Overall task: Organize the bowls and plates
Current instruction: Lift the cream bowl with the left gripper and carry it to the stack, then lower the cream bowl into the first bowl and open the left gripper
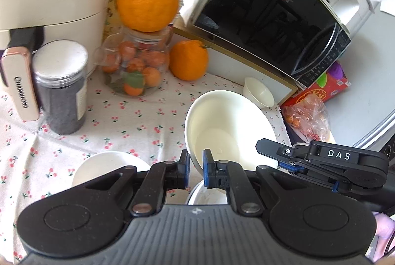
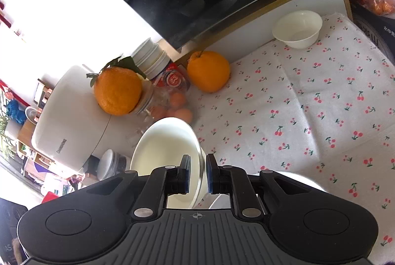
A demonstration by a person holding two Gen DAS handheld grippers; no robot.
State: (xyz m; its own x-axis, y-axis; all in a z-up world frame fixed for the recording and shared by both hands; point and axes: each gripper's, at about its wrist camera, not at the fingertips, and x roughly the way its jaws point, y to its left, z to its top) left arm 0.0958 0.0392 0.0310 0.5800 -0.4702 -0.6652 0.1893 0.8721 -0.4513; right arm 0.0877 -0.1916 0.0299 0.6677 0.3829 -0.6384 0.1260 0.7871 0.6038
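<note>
Both bowls in hand are off the counter (image 2: pixel 308 97), so the sorting looks under way but unfinished. The left hand-held gripper (image 1: pixel 196 167) is clamped on the near rim of a white bowl (image 1: pixel 227 122), tilted above the cherry-print cloth. The right hand-held gripper (image 2: pixel 198 172) pinches the rim of a second white bowl (image 2: pixel 167 141), held on edge near the counter's left side. A small white bowl (image 2: pixel 297 29) sits alone at the far edge beside the microwave stand (image 2: pixel 246 25), not yet gathered. In the left view, another white dish (image 1: pixel 103 166) lies near the front edge and more white ware shows under the gripper. I count four bowls clearly and two big oranges (image 2: pixel 208 71).
</note>
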